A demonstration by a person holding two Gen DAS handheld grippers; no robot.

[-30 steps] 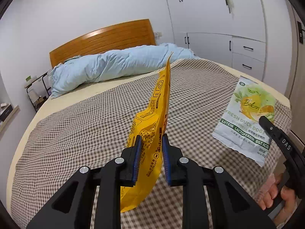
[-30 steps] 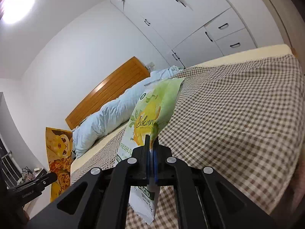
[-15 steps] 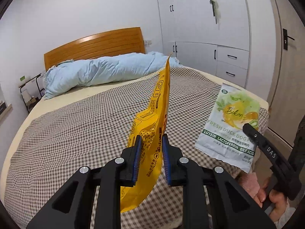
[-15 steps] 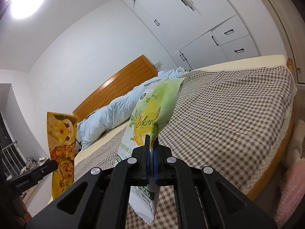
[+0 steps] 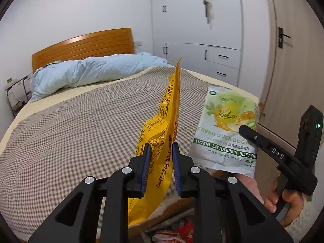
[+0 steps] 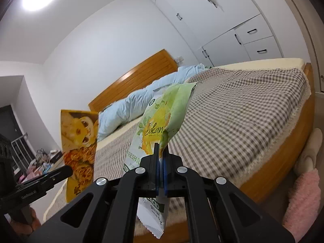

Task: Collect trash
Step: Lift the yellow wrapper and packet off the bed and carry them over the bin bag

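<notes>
Two pouches above checked bed.

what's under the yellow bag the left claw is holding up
Below the yellow bag in the left claw lies red-and-white packaging, beyond the bed's edge. The claw's arms hide the rest.

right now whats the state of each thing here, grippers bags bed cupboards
left gripper: shut on the yellow bag
yellow bag: held upright, off the bed
right gripper: shut on the green dog food pouch
green dog food pouch: held up, bottom edge torn open
blue duvet: bunched up by the headboard
checked bedspread: spread flat over the bed
wardrobe doors: closed
drawers: closed
</notes>
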